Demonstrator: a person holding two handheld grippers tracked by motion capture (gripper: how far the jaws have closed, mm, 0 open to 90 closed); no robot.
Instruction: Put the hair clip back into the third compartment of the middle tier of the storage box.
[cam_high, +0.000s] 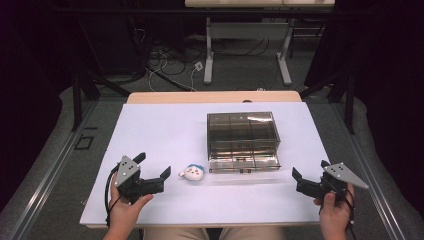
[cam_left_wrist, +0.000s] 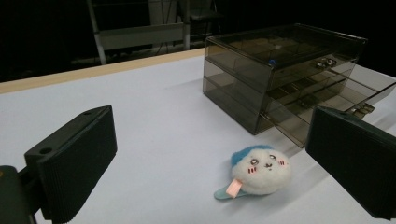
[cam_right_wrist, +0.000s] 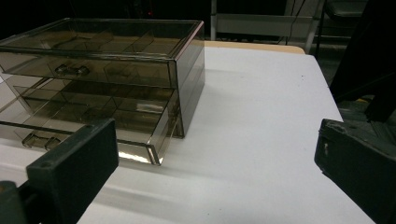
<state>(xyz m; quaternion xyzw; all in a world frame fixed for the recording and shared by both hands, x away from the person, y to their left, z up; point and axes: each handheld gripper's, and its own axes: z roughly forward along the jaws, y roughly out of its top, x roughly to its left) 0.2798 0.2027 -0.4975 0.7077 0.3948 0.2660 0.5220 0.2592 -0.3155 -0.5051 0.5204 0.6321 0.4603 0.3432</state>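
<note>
A small white plush face with a blue cap (cam_high: 192, 172) (cam_left_wrist: 259, 171) lies on the white table (cam_high: 165, 127), just left of a smoked clear drawer box (cam_high: 243, 140) (cam_left_wrist: 285, 74) (cam_right_wrist: 107, 74). The box's bottom drawer (cam_high: 244, 164) (cam_right_wrist: 88, 135) is pulled out toward me. My left gripper (cam_high: 152, 167) (cam_left_wrist: 212, 163) stands open at the front left, its jaws pointing at the plush and nothing between them. Open as well, my right gripper (cam_high: 311, 170) (cam_right_wrist: 219, 168) rests at the front right, beside the box's near right corner.
Beyond the far wooden edge (cam_high: 214, 96) of the table is a floor with cables (cam_high: 170, 65) and a second table's metal legs (cam_high: 247, 47). Dark frame bars (cam_high: 85, 85) stand at both sides. Bare tabletop lies to the left of the box and along the front.
</note>
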